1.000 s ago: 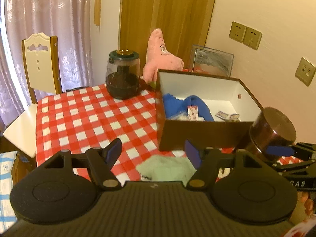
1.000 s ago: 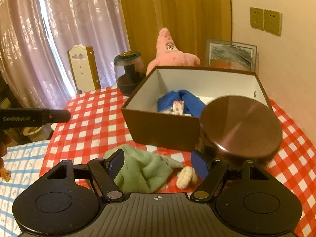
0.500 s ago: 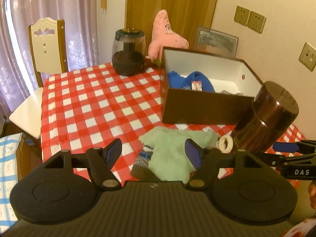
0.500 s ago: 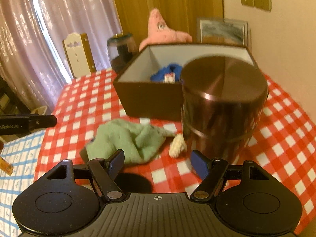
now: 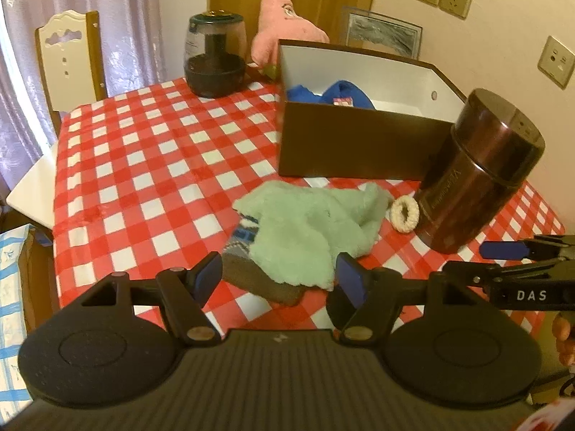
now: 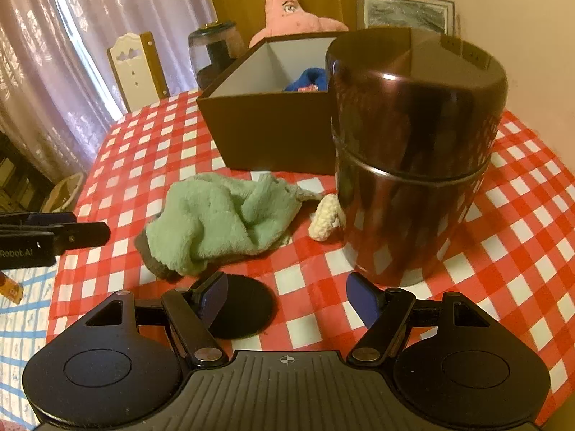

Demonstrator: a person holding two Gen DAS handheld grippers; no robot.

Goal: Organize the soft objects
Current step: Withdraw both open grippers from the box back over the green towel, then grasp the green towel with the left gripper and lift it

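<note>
A table covered with a red-and-white checked cloth carries everything here. Near its front edge lies a crumpled mint-green fleece cloth, heaped over a brown-cuffed knitted piece with a blue and grey band that pokes out at its near left side. Just beside the green cloth, on its right, a small cream scrunchie rests against the foot of a dark brown metal canister, which stands upright close to the table's right edge. Behind these, toward the far right corner, sits an open brown box with a white inside, and a blue soft garment lies in it. A pink star plush stands at the far edge behind the box, with a dark jar to its left. The left gripper hangs over the near edge of the green cloth with its jaws wide and nothing between the pads. The right gripper hangs over bare cloth in front of the canister, its jaws likewise spread wide and empty; a dark round disc lies on the table under its left finger.
</note>
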